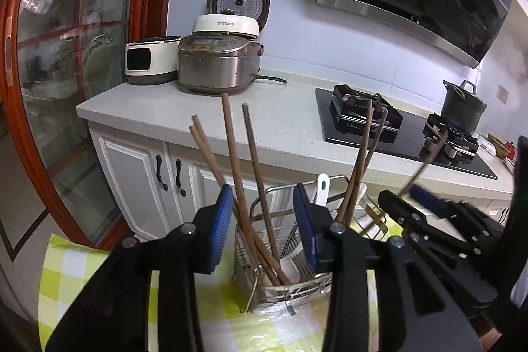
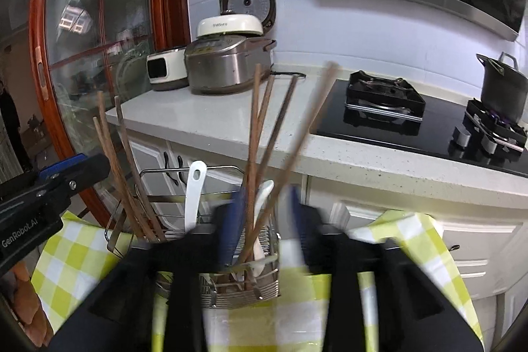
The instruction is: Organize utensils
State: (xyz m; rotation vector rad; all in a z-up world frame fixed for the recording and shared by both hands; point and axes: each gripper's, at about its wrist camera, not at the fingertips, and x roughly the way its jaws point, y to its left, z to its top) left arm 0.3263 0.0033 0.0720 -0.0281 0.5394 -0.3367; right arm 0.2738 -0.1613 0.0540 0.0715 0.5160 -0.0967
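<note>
brown chopsticks (image 1: 246,187) stand tips-down (leaning) in wire holder (image 1: 280,289).

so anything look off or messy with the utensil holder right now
Nothing is spilled or damaged. The chopsticks lean at mixed angles in the wire holder, splayed rather than bundled, and one on the right slants out far past the rim.

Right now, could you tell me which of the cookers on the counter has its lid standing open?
The brown metallic rice cooker, with its lid raised against the wall. The smaller white-fronted cooker left of it is closed.
</note>
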